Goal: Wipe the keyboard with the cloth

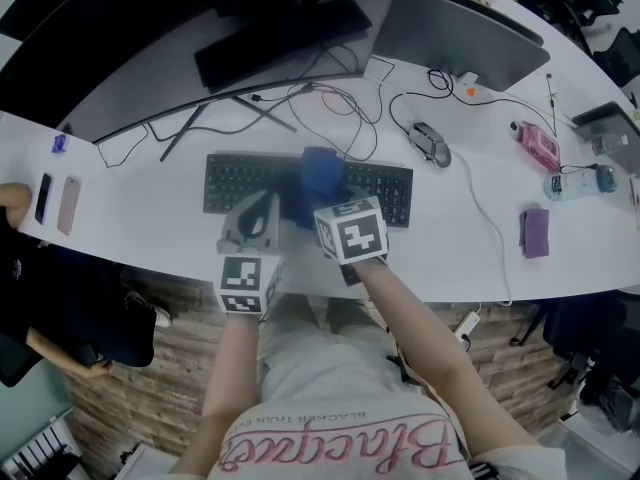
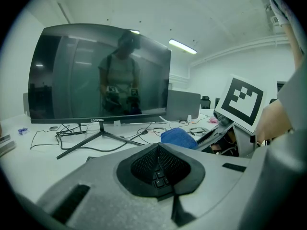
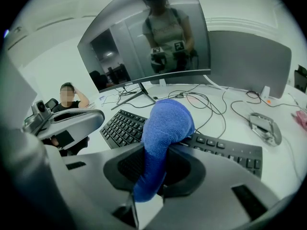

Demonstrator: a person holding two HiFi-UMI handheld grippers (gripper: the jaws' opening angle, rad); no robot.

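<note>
R claw (image 3: 160, 151): clamped on blue cloth (image 3: 165, 121)
Cloth: on keyboard (image 1: 235, 180), mid section
L claw (image 2: 157, 148): jaws together, empty

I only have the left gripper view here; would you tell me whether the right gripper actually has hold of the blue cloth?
Observer: Yes. The right gripper has its jaws shut on the blue cloth, which bulges forward past them.
Operator: Thank you. Where is the cloth over the keyboard?
Observer: In the head view it covers the middle of the keyboard, with keys showing on both sides.
Operator: And where is my left gripper relative to that?
Observer: The left gripper is at the keyboard's near edge, just left of the cloth.
</note>
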